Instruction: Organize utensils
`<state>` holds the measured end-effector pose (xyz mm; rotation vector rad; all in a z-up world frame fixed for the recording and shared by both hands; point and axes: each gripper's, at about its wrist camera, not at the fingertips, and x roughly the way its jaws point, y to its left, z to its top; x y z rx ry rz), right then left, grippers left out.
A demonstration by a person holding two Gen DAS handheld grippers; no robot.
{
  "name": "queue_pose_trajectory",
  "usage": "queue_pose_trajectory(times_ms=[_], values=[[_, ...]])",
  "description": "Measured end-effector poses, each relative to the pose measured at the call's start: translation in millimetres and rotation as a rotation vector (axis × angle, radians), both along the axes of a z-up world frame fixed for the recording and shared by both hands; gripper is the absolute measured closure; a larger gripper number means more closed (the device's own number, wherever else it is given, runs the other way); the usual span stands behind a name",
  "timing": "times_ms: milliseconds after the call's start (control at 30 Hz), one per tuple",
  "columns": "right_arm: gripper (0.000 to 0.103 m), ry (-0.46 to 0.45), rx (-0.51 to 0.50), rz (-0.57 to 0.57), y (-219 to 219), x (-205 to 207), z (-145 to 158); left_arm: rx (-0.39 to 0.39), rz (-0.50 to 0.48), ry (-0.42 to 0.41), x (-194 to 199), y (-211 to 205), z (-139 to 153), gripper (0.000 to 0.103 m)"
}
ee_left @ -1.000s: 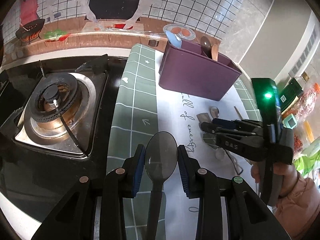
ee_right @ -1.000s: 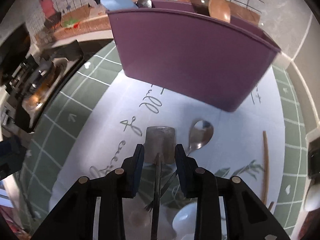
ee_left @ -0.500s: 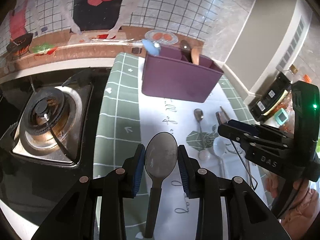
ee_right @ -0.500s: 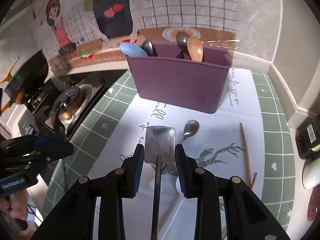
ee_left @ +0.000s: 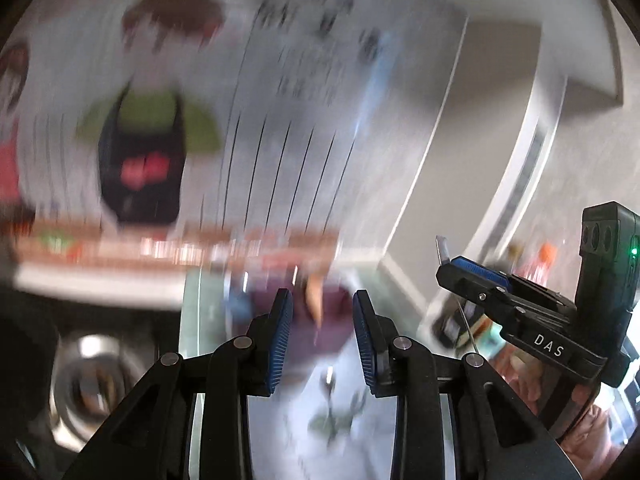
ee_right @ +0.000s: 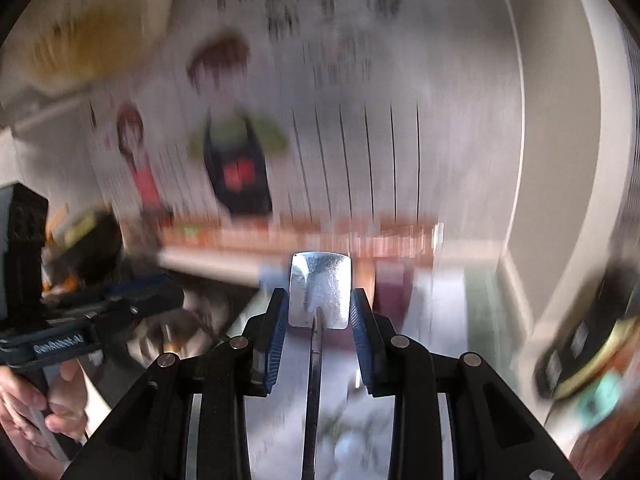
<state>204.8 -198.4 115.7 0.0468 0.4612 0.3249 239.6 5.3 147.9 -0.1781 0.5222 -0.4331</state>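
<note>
Both views are smeared by motion. My right gripper [ee_right: 320, 312] is shut on a small metal spatula [ee_right: 320, 288], whose blade stands between the blue pads and whose thin handle runs back toward the camera. In the left wrist view the right gripper [ee_left: 452, 268] is at the right with the spatula tip [ee_left: 442, 248] poking out. My left gripper [ee_left: 322, 320] has its pads apart with nothing between them; the black spoon is not in view. The purple utensil holder [ee_left: 336, 320] lies blurred below and beyond the fingers, and it shows again as the purple holder [ee_right: 394, 292] past the spatula.
The gas burner [ee_left: 92, 372] is at the lower left, and the white and green mat [ee_left: 332, 420] lies beneath. A tiled wall with cartoon decals [ee_right: 236, 172] fills the back. Packets and boxes [ee_right: 580, 360] sit at the right. A hand [ee_right: 24, 408] holds the left gripper [ee_right: 160, 292].
Both grippers have risen and tipped up, so the wall now fills the views. The spatula stays in the right gripper. The black spoon no longer shows between the left pads.
</note>
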Motion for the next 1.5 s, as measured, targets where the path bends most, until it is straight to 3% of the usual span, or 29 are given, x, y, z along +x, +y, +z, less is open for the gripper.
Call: queue_pose_trajectory(times_ms=[133, 267, 367, 433, 533, 633, 733, 900, 1267, 1367, 1433, 1500], values=[[0.074, -0.155, -0.023, -0.021, -1, 22, 55, -0.003, 0.021, -0.097, 34, -13, 39, 0.071], [0.074, -0.179, -0.033, -0.024, -1, 54, 65, -0.001, 0.024, -0.090, 69, -22, 42, 0.071], [0.074, -0.157, -0.038, -0.028, -4, 71, 55, 0.037, -0.010, -0.025, 82, -24, 18, 0.071], [0.084, -0.131, -0.024, -0.019, -10, 75, 46, 0.088, -0.039, 0.040, 86, -24, -7, 0.071], [0.084, -0.083, -0.017, -0.012, -16, 78, 28, 0.154, -0.061, 0.184, 88, -23, -62, 0.071], [0.093, -0.036, -0.035, -0.011, -19, 81, 7, 0.127, -0.051, 0.321, 86, -15, -111, 0.071], [0.093, 0.012, -0.031, -0.015, -24, 84, -8, 0.101, -0.031, 0.398, 77, -7, -144, 0.071], [0.093, 0.081, -0.049, -0.046, -38, 82, -26, 0.138, -0.061, 0.457, 49, -6, -176, 0.071], [0.091, 0.210, -0.105, -0.060, -35, 53, -70, 0.239, -0.165, 0.527, -3, -24, -216, 0.070], [0.081, 0.248, -0.101, -0.073, -37, 43, -80, 0.259, -0.167, 0.521, -8, -27, -219, 0.070], [0.059, 0.260, -0.108, -0.092, -40, 34, -86, 0.268, -0.156, 0.522, -9, -26, -221, 0.070], [0.046, 0.267, -0.123, -0.112, -42, 26, -92, 0.278, -0.135, 0.527, -8, -27, -225, 0.070]])
